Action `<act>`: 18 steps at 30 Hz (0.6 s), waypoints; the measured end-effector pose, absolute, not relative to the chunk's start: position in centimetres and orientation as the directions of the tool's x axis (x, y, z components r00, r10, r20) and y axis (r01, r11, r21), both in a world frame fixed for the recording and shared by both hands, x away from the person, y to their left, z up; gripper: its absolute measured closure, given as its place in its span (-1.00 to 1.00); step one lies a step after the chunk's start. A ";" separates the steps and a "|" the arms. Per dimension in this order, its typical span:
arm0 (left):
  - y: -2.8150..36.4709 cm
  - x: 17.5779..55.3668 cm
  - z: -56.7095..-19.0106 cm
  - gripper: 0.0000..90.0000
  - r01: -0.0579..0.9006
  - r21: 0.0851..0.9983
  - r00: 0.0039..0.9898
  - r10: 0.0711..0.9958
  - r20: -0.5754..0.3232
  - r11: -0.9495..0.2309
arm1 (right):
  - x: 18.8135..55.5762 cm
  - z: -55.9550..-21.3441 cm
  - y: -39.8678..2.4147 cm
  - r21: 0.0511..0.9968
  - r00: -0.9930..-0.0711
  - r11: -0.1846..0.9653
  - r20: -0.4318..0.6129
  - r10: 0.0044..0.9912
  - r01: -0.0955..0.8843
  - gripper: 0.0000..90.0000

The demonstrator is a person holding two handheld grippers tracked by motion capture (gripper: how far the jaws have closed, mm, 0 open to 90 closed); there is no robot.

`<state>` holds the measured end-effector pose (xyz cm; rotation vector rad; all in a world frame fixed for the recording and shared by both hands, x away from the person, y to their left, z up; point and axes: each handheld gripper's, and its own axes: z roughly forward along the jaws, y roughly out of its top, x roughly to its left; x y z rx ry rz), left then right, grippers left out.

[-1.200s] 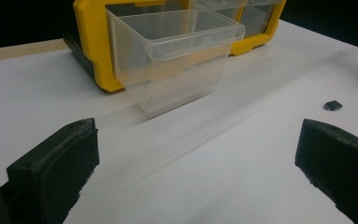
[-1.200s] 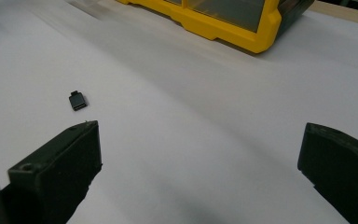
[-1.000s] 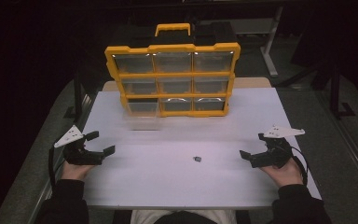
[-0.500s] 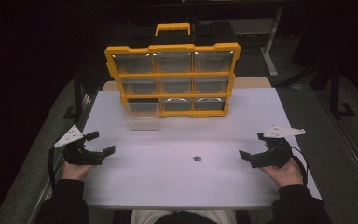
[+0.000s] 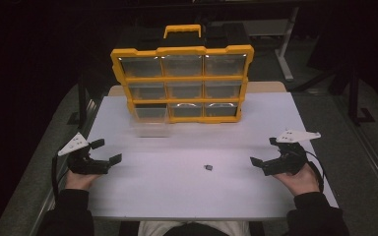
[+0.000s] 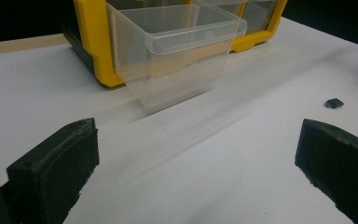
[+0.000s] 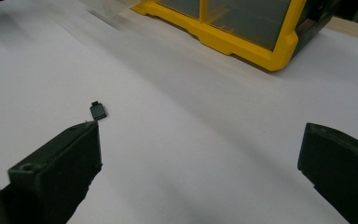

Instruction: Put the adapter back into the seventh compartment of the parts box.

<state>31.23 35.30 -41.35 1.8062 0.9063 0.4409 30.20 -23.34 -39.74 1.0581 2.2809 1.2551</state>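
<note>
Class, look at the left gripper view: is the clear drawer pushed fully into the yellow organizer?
No, the clear drawer juts out from the yellow organizer over the table.

Clear glossy plastic bin point(image 6: 177, 51) — matt white table point(image 5: 187, 191).

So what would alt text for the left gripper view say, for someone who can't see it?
A clear plastic drawer sticks out, pulled partway, from the bottom corner of a yellow organiser case standing on a white table. Two black jaws of the left gripper rise wide apart in the foreground, holding nothing. A small dark part lies on the table at the right.
</note>
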 end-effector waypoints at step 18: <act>35.3 31.3 -41.4 -1.00 0.384 0.901 0.652 0.750 -0.110 -0.201 | 31.1 -39.2 -21.8 0.801 -0.703 0.393 0.047 0.710 0.451 -1.00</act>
